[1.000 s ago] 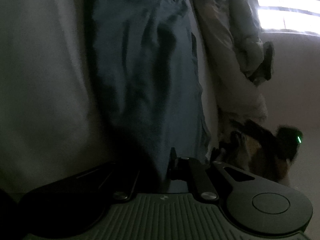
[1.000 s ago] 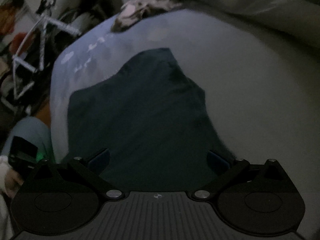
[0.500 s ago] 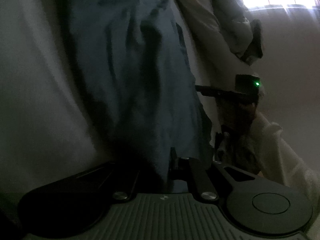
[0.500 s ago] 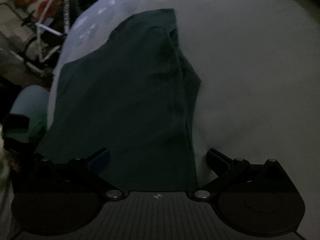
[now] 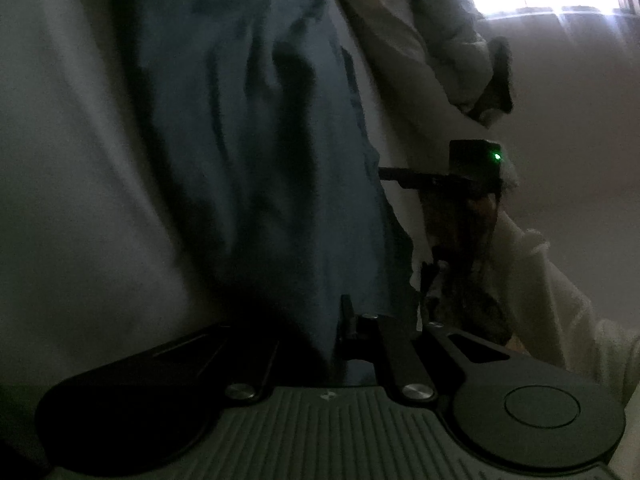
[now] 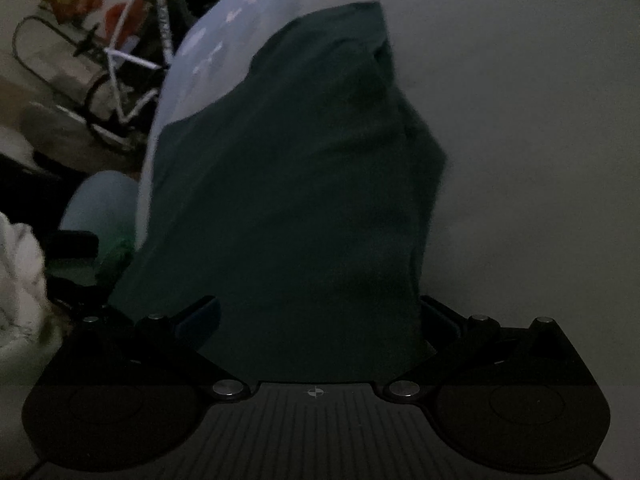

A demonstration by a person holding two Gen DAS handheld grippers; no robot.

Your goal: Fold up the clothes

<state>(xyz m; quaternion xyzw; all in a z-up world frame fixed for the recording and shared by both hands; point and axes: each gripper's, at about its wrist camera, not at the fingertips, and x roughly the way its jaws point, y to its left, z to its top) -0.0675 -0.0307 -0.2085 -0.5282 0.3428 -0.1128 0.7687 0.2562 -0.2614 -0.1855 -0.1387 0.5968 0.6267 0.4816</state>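
Pale bedding is filling most of both views, smooth and matte, and it is carrying the dark teal garment, which is lying lengthwise from 6 o'clock toward 12 in your right camera. That cloth is looking soft and limp, rumpled into long ridges, narrowing to a blunt point at its far end. It seems folded in half at most, so I judge you are early on: the lengthwise fold may be in, and the cross folds and smoothing are waiting. Your left gripper is pinching the near hem, jaws nearly together on the cloth. Your right gripper is standing wide, its blue-padded fingers straddling the near edge without pressing it. At 10 o'clock, a white bicycle is leaning off the bed.
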